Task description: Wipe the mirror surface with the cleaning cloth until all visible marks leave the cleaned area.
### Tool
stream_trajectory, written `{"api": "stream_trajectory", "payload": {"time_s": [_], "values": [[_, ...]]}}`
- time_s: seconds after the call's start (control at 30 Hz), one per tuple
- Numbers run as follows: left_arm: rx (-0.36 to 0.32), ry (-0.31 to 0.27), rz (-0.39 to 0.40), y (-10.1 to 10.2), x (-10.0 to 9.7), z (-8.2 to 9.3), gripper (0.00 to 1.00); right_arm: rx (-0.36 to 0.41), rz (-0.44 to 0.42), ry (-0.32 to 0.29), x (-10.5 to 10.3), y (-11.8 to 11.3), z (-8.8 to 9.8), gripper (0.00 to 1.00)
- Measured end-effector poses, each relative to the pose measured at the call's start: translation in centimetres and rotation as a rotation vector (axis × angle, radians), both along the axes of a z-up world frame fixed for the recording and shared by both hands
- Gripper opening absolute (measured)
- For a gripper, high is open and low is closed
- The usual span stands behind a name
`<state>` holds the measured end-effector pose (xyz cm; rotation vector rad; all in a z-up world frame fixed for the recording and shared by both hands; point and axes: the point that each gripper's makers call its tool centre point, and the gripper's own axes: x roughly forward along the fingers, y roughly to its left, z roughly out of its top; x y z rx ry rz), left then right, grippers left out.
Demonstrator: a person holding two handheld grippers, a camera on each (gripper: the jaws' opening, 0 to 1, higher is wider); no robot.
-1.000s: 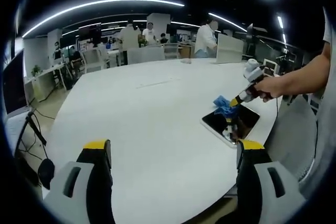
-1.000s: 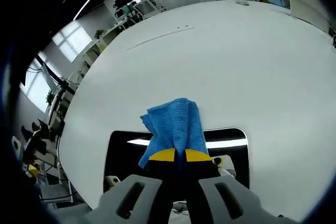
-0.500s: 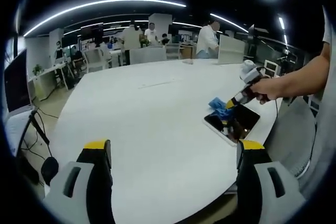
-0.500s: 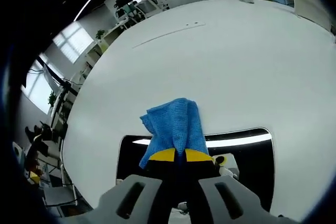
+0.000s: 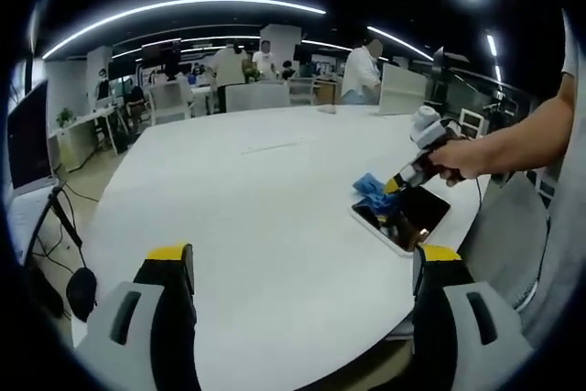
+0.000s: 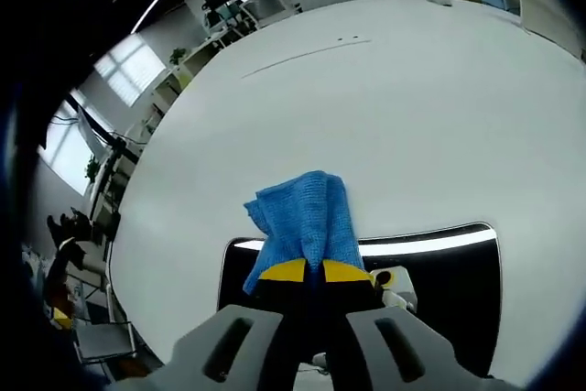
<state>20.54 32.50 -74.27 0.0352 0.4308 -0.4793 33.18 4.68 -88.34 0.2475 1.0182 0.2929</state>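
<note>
A rectangular mirror (image 5: pixel 409 216) with a white frame lies flat on the white table (image 5: pixel 256 208) near its right edge. In the right gripper view the mirror (image 6: pixel 439 290) shows dark, with a reflected light strip. My right gripper (image 6: pixel 305 271) is shut on a blue cleaning cloth (image 6: pixel 307 220), which hangs over the mirror's far edge. In the left gripper view that right gripper (image 5: pixel 396 185), held by a person's hand, presses the cloth (image 5: pixel 369 187) at the mirror's far left corner. My left gripper (image 5: pixel 302 267) stands open above the table's near edge, well short of the mirror.
The big white table stretches far behind the mirror. A laptop (image 5: pixel 401 87) and chairs (image 5: pixel 255 95) stand at its far side, with several people beyond. A cable (image 5: pixel 55 235) hangs off to the left, near a monitor.
The right gripper has slid the cloth leftward along the mirror's far edge, so more mirror now shows to its right. The left gripper has stayed in place.
</note>
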Motion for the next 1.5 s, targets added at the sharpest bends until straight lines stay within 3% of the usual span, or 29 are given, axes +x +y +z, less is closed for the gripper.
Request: {"api": "stream_trajectory", "payload": {"time_s": [0.3, 0.87, 1.5], "values": [[0.0, 0.003, 0.007, 0.3, -0.1, -0.1, 0.99, -0.001, 0.046, -0.013, 0.0, 2.3, 0.2, 0.0], [0.007, -0.007, 0.014, 0.3, -0.2, 0.4, 0.99, 0.036, 0.055, -0.002, 0.1, 5.4, 0.5, 0.0], [0.016, -0.005, 0.018, 0.6, -0.6, 0.2, 0.99, 0.036, 0.053, -0.03, 0.2, 5.3, 0.5, 0.0]]}}
